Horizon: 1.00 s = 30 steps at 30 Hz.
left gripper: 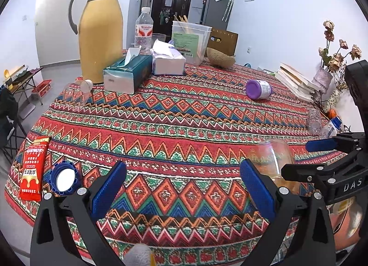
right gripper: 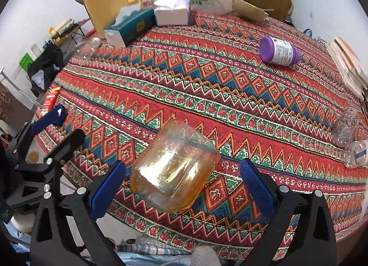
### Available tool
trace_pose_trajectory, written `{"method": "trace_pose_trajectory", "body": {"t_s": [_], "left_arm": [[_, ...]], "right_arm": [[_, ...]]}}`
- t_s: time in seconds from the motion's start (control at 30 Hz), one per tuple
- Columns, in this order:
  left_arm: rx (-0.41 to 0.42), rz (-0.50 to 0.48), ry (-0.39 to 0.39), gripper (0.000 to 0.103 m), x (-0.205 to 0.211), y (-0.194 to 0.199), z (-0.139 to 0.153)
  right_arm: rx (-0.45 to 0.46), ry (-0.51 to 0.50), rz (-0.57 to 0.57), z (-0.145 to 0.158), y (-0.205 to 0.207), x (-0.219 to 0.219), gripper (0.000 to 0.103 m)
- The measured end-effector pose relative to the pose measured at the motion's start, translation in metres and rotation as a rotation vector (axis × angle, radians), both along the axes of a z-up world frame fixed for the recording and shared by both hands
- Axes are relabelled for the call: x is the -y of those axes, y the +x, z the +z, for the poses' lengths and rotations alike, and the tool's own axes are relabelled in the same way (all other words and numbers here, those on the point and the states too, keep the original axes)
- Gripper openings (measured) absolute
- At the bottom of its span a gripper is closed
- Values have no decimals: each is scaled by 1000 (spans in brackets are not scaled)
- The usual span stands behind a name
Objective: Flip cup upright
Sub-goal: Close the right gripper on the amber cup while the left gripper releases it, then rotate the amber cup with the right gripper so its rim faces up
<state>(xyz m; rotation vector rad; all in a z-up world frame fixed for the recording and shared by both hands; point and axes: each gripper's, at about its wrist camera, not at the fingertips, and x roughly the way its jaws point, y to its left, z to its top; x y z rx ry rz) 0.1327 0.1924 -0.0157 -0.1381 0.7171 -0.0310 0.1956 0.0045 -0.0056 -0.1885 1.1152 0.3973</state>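
- Lying on its side on the patterned cloth [right gripper: 207, 86], the amber glass cup [right gripper: 173, 169] sits near the front edge of the table, between the two blue pads of the right gripper [right gripper: 182, 187]
- The right gripper's fingers are spread wide; whether either pad touches the cup cannot be told from the right wrist view
- In the left wrist view the cup [left gripper: 272, 158] shows at the right, partly hidden behind the left gripper's right pad and the black frame of the right gripper [left gripper: 322, 158]
- The left gripper [left gripper: 182, 187] hangs over bare cloth with its fingers spread apart, holding nothing
- A blue cap [left gripper: 65, 179] lies just beside the left gripper's left finger, and a red packet [left gripper: 34, 167] lies next to the cap at the table's edge
- A purple-lidded jar [right gripper: 279, 51] lies on its side farther back, well apart from the cup
- A yellow jug [left gripper: 100, 33], a teal tissue box [left gripper: 126, 74] and a white tissue pack [left gripper: 168, 60] stand at the far side
- Clear plastic bottles [right gripper: 349, 137] lie at the right edge
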Motion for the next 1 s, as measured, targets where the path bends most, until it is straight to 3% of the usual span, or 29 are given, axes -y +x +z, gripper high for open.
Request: {"method": "trace_pose_trajectory", "body": {"t_s": [0.2,0.6,0.73,0.87,0.93,1.0], "left_arm": [[6,-6,-5,96,-4,4,-3],[1,-18,-25,96,-4,12,-8],[-1,-14,-29,96,-5,15,-10],[-14,-5,-22,96,-8,21,-14],[-17,-3,-23,96,-10,23,-15],[-19,-4,-24,96,-10,24,-16]], "right_arm": [[-80,12,-58,-7,17,2,95],[-364,112,-208,-39,52,7,95],[-457,187,-278,-52,60,19,95],[-492,215,-284,-54,60,21,95],[-500,252,-264,-52,61,19,82],[-491,238,-243,-49,60,15,80]]}}
